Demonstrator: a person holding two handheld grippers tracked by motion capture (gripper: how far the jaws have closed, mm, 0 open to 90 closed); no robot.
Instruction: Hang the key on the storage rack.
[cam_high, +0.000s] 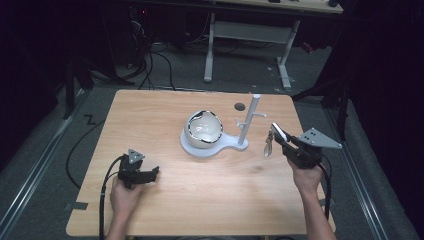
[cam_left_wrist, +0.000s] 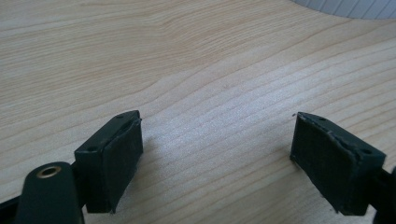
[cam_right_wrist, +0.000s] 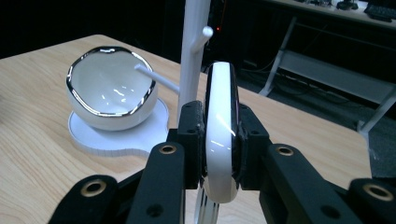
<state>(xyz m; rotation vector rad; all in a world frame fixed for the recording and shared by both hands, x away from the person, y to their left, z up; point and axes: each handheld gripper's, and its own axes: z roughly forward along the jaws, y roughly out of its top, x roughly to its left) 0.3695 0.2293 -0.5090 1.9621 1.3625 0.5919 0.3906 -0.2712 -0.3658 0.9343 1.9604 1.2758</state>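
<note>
White spoon (cam_right_wrist: 220, 135) clamped in the right claw (cam_right_wrist: 219, 140) — bowl (cam_right_wrist: 112, 93) just ahead; left claw (cam_left_wrist: 217, 158) gapes over bare tabletop (cam_left_wrist: 196, 70).

tabletop (cam_high: 200, 200): light wood, fine wavy grain in pale tan lines
bowl (cam_high: 204, 129): glossy white inside and out, with a thin silver mirror-like rim
stand (cam_high: 248, 122): plain matte white, post, pegs and round base alike; the base's edge is finely ribbed
spoon (cam_right_wrist: 220, 135): glossy white handle with bright highlights, silver shiny lower part
left gripper (cam_left_wrist: 217, 158): black jaws with dull black pads, one brass-coloured ring in the body
right gripper (cam_right_wrist: 219, 140): black jaws and body, brass-coloured rings at the screw holes
three-cornered plate (cam_high: 320, 138): grey with small dark dots
floor (cam_high: 55, 150): grey
</note>
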